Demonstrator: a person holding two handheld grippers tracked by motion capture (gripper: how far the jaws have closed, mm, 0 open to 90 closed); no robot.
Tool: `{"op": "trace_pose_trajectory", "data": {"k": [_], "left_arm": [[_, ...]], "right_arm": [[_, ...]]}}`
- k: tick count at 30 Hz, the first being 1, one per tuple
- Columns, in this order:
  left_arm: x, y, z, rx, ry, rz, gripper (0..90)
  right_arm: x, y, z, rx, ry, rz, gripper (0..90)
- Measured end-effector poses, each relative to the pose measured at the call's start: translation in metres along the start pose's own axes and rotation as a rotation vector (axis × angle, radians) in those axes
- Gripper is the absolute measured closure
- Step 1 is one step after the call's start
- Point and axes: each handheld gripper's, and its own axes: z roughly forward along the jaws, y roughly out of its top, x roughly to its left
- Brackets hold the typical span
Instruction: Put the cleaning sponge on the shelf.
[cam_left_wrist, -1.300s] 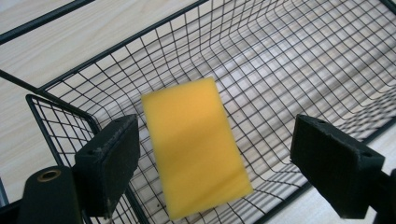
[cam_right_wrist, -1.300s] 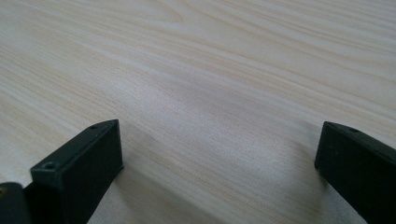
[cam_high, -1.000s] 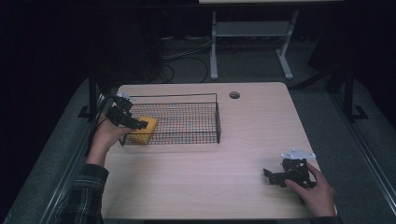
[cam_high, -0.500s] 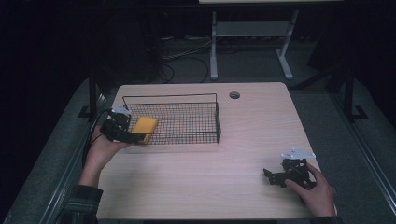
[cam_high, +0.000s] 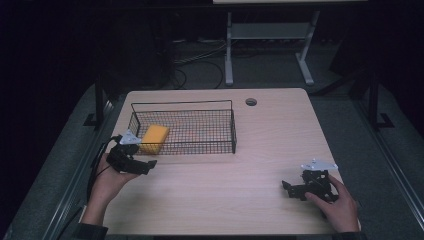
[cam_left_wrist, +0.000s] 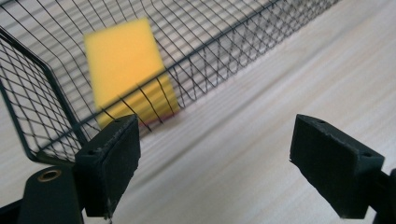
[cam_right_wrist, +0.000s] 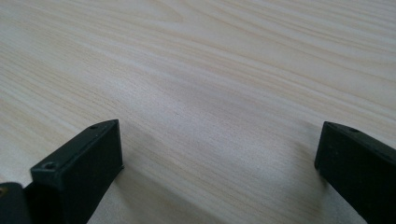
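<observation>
From the high view, my left gripper sits at the table's left edge, just outside the near left corner of the wire basket. The yellow sponge is inside the basket at its left end, leaning up against the near wall. My right gripper is way over by the near right corner of the table, well apart from the basket, with my hand wrapped round the back of it. Can't really judge either jaw gap from up here, too small and dark.

Left gripper view: jaws are spread wide with only bare table between them. The basket corner is right ahead on the left, and the sponge shows through the mesh, tilted and a bit blurry. Its low end has a reddish strip down by the basket floor.

Right gripper view: jaws wide here too, holding nothing. Just pale wood grain on the table running past, with soft shadows beside each pad.
</observation>
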Motion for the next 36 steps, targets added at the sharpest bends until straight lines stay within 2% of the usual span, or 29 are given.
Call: {"op": "trace_pose_trajectory", "data": {"k": [7,14,19,23,29,32,36], "left_arm": [[-0.016,-0.021,0.008,-0.025,0.003,0.021,15.5],[-0.025,-0.036,0.015,-0.033,0.002,0.025,15.6],[-0.032,-0.048,0.022,-0.009,-0.002,0.033,15.5],[-0.035,-0.058,0.028,-0.008,-0.005,0.032,15.5],[-0.035,-0.065,0.035,-0.008,-0.010,0.021,14.9],[-0.033,-0.067,0.038,-0.006,0.000,0.025,14.3],[-0.028,-0.072,0.040,-0.032,-0.043,-0.022,13.7]], "right_arm": [[0.000,0.000,0.000,0.000,0.000,0.000,0.1],[0.000,0.000,0.000,0.000,0.000,0.000,0.1],[0.000,0.000,0.000,0.000,0.001,0.000,0.1],[0.000,0.000,0.000,0.000,0.001,0.000,0.2],[0.000,0.000,0.000,-0.001,0.001,0.000,0.1],[0.000,0.000,0.000,-0.001,0.001,0.000,0.2],[0.000,0.000,0.000,-0.001,0.001,0.001,0.2]]}}
